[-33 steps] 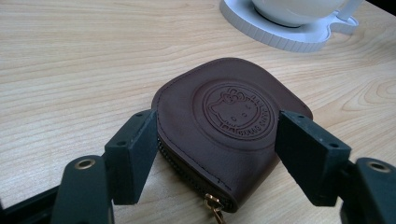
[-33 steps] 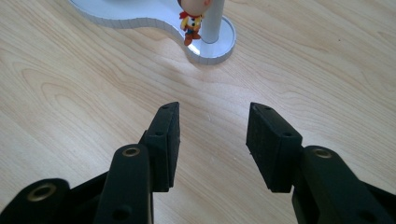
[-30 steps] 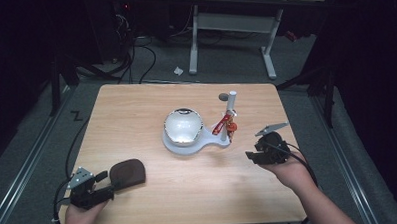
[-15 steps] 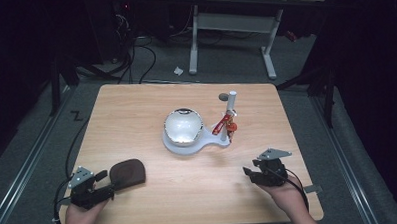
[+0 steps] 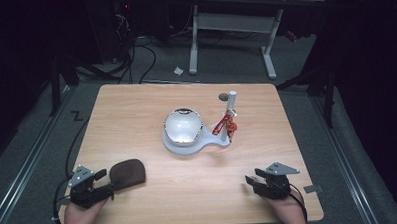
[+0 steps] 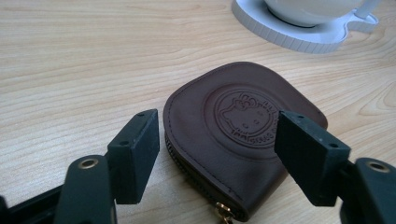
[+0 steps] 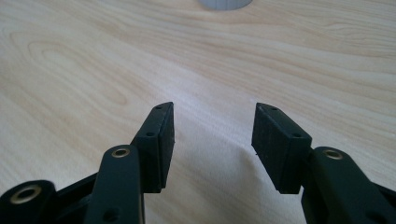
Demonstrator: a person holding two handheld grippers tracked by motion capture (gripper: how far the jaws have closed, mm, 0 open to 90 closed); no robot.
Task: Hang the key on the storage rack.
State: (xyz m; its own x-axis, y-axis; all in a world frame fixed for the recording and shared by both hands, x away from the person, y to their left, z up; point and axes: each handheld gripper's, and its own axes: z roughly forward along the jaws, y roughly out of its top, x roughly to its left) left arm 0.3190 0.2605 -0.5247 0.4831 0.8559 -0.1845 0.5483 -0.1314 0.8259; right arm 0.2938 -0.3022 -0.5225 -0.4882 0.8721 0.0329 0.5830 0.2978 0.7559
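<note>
Here the left gripper (image 5: 103,183) rests low on the wooden surface (image 5: 151,108) with its jaws spread wide on either side of a brown leather coin pouch (image 6: 238,135); the pads stand clear of its edges, so nothing is gripped. The pouch lies flat just ahead of that gripper, zipper pull toward it. The right gripper (image 5: 255,181) has just been opening; its jaws gape with bare wood between them. Farther ahead of both sits a white stand (image 5: 187,142) carrying a shiny bowl (image 5: 183,125).
</note>
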